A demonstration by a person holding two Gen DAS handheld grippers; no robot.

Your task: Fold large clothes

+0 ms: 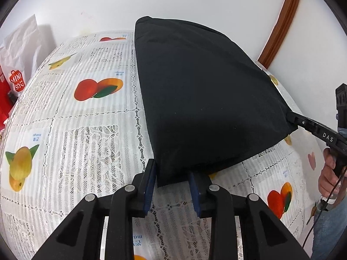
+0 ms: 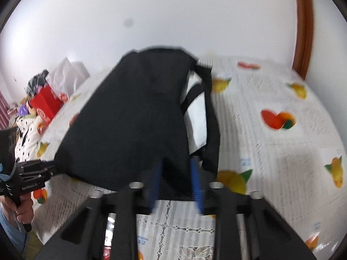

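Two handheld grippers, one dark garment, one table. Nearest, the left gripper (image 1: 172, 186): blue pads (image 1: 150, 186) slightly spread, a corner of the black garment (image 1: 201, 91) lying between them and touching only the left pad, so it looks loosely held or released. To its right, the right gripper (image 2: 176, 186), also seen in the left wrist view at the cloth's right corner (image 1: 291, 118): in its own blurred view cloth lies between the blue pads (image 2: 196, 186), but whether they press on it I cannot tell. Item in work, the garment: lifted off the tablecloth (image 1: 86, 130) along its near edge, stretched between the two corners, far end resting on the table; a strap or sleeve (image 2: 211, 117) trails on its right side. My reading: corners are taken to keep the edge taut and carry it over for a fold. Beyond: a white lace cover printed with mangoes and newsprint panels. Farthest left, a red shopping bag (image 1: 16, 82) near the white wall; far right, a brown wooden frame (image 1: 282, 19).
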